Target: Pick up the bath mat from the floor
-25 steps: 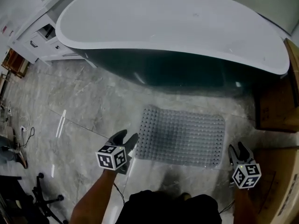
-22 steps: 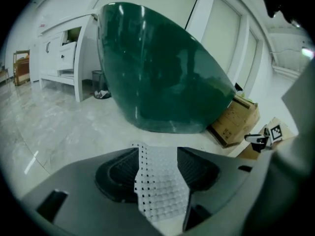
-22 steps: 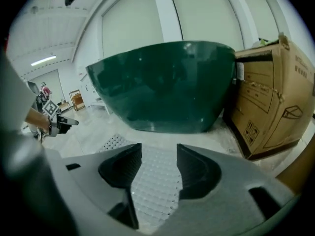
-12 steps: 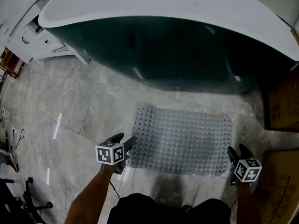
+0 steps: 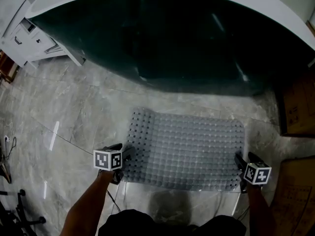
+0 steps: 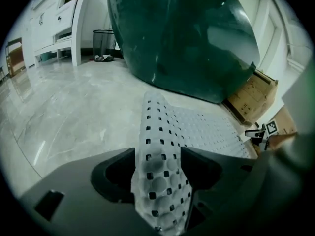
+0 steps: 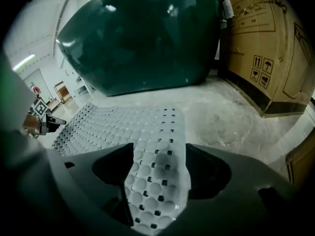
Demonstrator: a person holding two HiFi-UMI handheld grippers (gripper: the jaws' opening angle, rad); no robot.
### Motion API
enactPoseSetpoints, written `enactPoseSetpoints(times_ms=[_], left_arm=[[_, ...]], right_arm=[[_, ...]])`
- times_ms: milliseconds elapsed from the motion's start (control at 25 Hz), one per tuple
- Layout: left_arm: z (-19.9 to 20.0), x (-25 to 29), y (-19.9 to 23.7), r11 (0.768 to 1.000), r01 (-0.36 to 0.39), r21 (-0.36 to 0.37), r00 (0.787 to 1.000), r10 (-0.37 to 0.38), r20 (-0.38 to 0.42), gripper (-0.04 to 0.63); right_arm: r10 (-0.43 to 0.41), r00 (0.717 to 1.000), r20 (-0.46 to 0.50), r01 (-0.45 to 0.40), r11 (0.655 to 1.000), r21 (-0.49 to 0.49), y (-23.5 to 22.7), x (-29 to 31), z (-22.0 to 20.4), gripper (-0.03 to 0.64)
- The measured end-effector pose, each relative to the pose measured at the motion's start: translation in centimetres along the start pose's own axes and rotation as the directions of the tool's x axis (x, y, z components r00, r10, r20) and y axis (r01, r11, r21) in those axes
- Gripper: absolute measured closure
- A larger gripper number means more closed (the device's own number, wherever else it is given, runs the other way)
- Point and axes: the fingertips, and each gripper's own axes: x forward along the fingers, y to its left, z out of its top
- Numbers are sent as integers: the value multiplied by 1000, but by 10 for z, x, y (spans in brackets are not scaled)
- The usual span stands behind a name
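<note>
A pale, perforated bath mat (image 5: 187,149) lies on the marble floor (image 5: 74,107) beside a dark green bathtub (image 5: 162,38). The left hand-held gripper (image 5: 125,155) and right hand-held gripper (image 5: 240,160) sit at its two near corners. Their jaws are opening, each pair with a mat corner between them.

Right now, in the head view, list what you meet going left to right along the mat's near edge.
left gripper, jaws opening with the mat's corner between them → bath mat → right gripper, jaws opening likewise over the other corner → cardboard box
</note>
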Motion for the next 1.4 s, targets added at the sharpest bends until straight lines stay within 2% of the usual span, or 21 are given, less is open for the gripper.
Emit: enactPoseSetpoints(times_ms=[240,400,560,720,1000,1240,1400], left_arm=[[-13,27,9,1000,-12,-27,999,11,-44,331],[-19,36,10,999,6,-46,998,-9,-55,330],[-18,40,11,1000,-6,-29,999,5,-51,330],[-17,38,10,1000,-28,-10,999,27,-26,341],[-11,32,-8,999,51,2,998,-51,27,436],[0,21,-24,996,77,54,994,-81,70,495],[19,2,-37,994,61,92,987,-74,145,531]], right_arm=[[-18,999,-46,20,999,42,-16,27,-23,282],[-27,997,-68,29,999,37,-19,40,-31,278],[-48,997,-58,50,998,31,-19,43,-31,275],[-57,997,-46,58,998,37,-14,41,-32,323],[29,1000,-10,-29,999,39,7,37,-25,466],[82,995,48,-83,996,13,27,21,-10,536],[135,984,120,-138,990,19,39,5,2,552]])
